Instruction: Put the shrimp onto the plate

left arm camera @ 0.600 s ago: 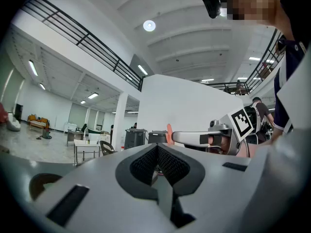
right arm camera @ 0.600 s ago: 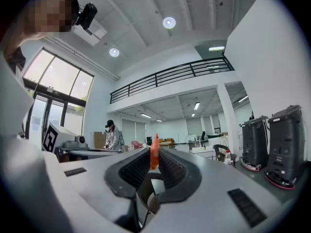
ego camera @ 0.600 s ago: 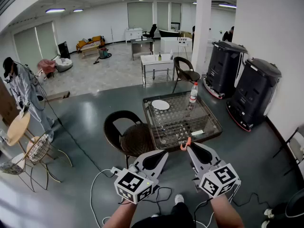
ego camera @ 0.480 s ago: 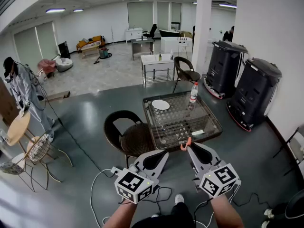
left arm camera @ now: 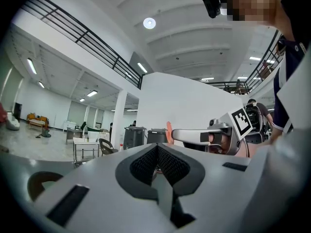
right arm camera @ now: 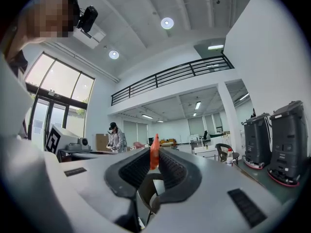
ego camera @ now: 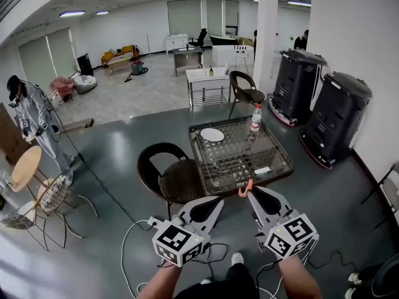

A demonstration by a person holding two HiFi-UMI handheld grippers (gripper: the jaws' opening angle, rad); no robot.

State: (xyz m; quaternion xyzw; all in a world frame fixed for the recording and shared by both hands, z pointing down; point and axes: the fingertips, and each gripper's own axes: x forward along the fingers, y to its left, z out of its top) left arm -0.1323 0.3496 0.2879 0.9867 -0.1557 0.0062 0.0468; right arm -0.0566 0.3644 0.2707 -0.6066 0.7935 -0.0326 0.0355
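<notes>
An orange shrimp point(ego camera: 247, 186) is pinched upright at the tips of my right gripper point(ego camera: 249, 193), held in the air short of the glass table point(ego camera: 274, 161). In the right gripper view the shrimp point(right arm camera: 154, 155) stands between the ribbed pads of that gripper point(right arm camera: 154, 160). A white plate point(ego camera: 212, 134) lies at the table's far left corner, well ahead of both grippers. My left gripper point(ego camera: 219, 201) hangs beside the right one, its jaws together and nothing in them. From the left gripper point(left arm camera: 158, 155) view the right gripper point(left arm camera: 204, 136) and the shrimp point(left arm camera: 168, 131) show to the right.
A plastic bottle point(ego camera: 255, 118) stands at the table's far right corner and a small white item point(ego camera: 262, 170) lies near its front edge. A black chair point(ego camera: 168, 176) sits at the table's left side. Two black machines point(ego camera: 330, 120) stand to the right, and cables point(ego camera: 134, 242) trail on the floor.
The head view has shifted a little; both grippers keep the same pose and the shrimp stays in the right one.
</notes>
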